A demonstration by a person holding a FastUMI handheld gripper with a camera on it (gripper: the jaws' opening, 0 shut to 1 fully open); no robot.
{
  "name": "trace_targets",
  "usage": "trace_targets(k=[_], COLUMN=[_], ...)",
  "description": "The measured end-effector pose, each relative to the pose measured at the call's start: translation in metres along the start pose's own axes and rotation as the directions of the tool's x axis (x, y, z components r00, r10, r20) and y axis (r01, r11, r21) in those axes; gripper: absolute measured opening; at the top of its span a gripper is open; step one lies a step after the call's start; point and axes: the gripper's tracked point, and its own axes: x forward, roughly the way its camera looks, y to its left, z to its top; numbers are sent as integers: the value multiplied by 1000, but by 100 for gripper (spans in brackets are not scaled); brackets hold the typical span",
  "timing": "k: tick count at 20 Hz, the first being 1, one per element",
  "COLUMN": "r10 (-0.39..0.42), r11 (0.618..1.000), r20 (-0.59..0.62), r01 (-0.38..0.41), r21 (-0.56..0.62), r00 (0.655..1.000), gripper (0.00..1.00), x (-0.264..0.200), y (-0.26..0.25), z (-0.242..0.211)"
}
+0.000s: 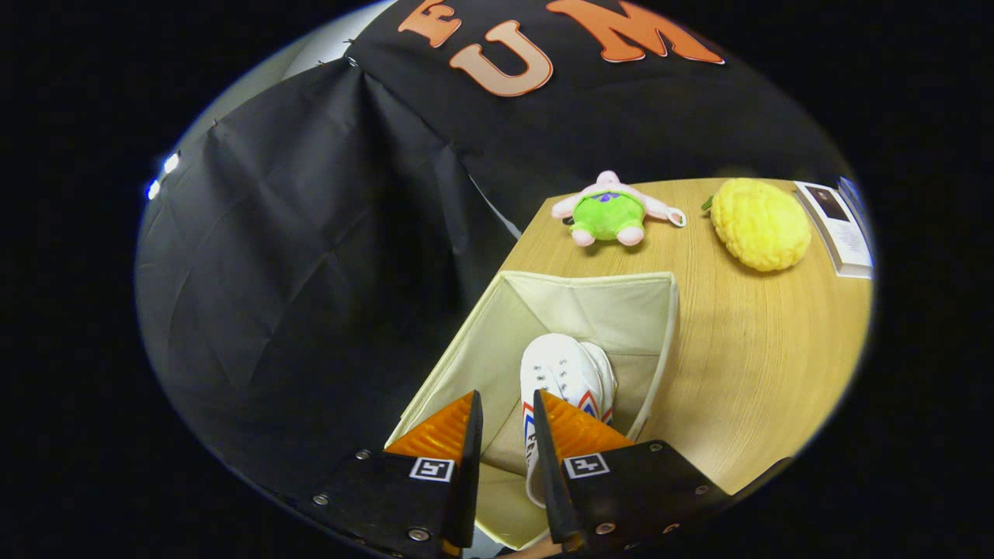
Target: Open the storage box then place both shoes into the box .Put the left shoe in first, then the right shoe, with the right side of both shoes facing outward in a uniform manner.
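Now | gripper (506, 415) stands above open storage box (578, 299) | fingers slightly apart, whether they pinch anything I cannot tell | white shoe (561, 373) inside box, just ahead of right finger, long axis pointing away from gripper

No readable text, brand or number on anything here. Each finger of gripper (506, 404) carries small square black-and-white coded marker (431, 469), a pattern, not lettering. Fingers stand parted, close together, above open storage box (497, 341). Printed card (842, 229) lies at far table edge beside yellow plush (761, 223): dark photo and lines of print on it, too small and blurred to read. White shoe (563, 380) in box shows red-blue zigzag side stripes, no legible brand.
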Motion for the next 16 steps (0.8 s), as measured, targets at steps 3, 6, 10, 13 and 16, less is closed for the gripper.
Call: trace_targets(k=[3,6,10,13,16], r10=[-5,14,-16,-46,-70], r11=[999,996,987,975,963], r20=[58,109,300,437,550], r01=[8,-5,63,136,201], r21=[-49,-89,-149,-178,-181], r00=[998,994,954,898,832], gripper=[54,74,89,94,95], x=[-10,-29,-70,-120,-170], y=[-4,-3,-20,-33,-49], z=[6,12,49,73,92])
